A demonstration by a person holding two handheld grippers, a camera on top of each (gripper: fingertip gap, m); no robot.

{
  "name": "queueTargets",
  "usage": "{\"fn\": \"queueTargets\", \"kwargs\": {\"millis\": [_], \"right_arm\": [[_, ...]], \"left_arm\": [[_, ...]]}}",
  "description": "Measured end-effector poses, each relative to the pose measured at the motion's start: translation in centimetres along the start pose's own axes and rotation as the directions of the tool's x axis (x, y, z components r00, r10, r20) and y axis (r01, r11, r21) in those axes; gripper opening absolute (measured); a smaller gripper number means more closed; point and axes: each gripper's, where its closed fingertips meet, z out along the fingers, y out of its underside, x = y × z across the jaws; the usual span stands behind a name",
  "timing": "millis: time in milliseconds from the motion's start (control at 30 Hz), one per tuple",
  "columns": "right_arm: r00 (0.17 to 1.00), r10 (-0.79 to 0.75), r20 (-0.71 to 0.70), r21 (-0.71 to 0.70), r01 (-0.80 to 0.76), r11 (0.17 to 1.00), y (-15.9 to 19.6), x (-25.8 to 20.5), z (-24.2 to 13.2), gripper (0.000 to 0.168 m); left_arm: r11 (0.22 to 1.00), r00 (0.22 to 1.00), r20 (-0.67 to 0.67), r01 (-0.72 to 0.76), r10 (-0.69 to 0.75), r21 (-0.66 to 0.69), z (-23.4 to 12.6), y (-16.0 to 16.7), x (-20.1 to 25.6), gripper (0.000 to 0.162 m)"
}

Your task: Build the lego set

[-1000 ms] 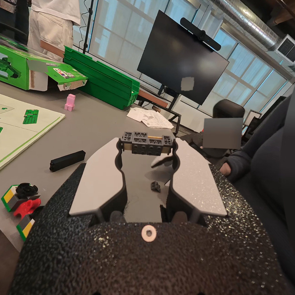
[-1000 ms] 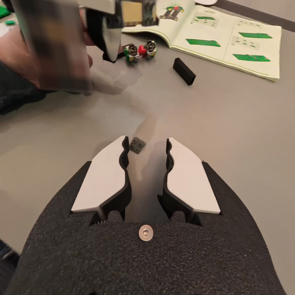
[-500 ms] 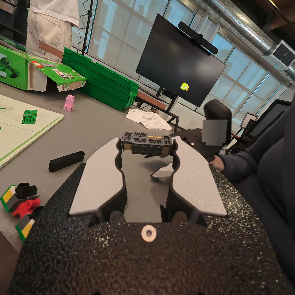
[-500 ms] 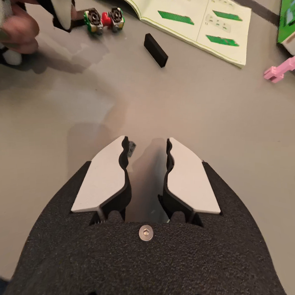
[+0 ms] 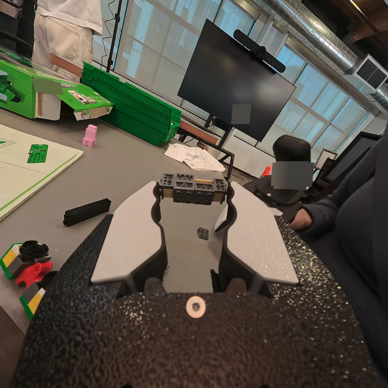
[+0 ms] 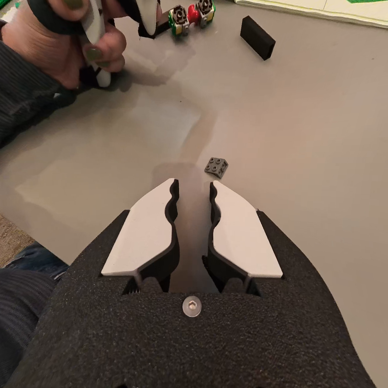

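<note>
Left gripper [image 5: 192, 190] clamps the grey brick block [image 5: 192, 188], right gripper [image 6: 194, 184] sits narrowly parted and empty, so next it should grab that small grey piece [image 6: 216, 168] mid-bench.

A large dark screen [image 5: 233, 84] stands on a stand before tall windows [image 5: 147, 42], a camera bar [image 5: 259, 51] along its top edge. Stacked green bins [image 5: 130, 109] sit at the far side of the grey table [image 5: 117, 168], crumpled white papers [image 5: 195, 157] lying nearby. A black office chair [image 5: 291, 150] stands beyond.
</note>
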Motion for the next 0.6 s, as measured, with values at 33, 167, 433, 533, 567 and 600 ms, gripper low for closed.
{"fn": "queueTargets", "kwargs": {"millis": [33,167,433,533,567,600], "right_arm": [[1.0,0.004,0.007,-0.002,-0.004,1.0,0.0,0.0,0.2,0.028],[0.999,-0.03,-0.015,-0.029,0.029,0.999,-0.1,0.4,1.1,0.033],[0.998,-0.066,-0.023,-0.032,0.065,0.997,-1.3,1.7,2.5,0.036],[0.998,-0.064,-0.008,-0.02,0.064,0.998,-2.0,1.9,3.1,0.036],[0.998,-0.069,-0.001,-0.015,0.068,0.998,-2.3,1.9,3.3,0.036],[0.998,-0.069,0.008,-0.01,0.069,0.998,-2.5,1.9,3.5,0.036]], "left_arm": [[1.0,1.0,0.0,0.0,0.0,-0.002,0.0,0.0,0.0,0.061],[1.0,1.0,-0.001,0.001,-0.001,0.0,0.0,0.0,0.0,0.061],[1.0,1.0,-0.003,0.007,-0.007,0.0,0.0,0.0,0.0,0.061],[1.0,1.0,-0.003,0.01,-0.01,0.0,0.0,0.0,0.0,0.061],[1.0,1.0,-0.004,0.01,-0.01,0.001,0.0,0.0,0.0,0.061],[1.0,1.0,-0.004,0.011,-0.011,0.001,0.0,0.0,0.0,0.061]]}}
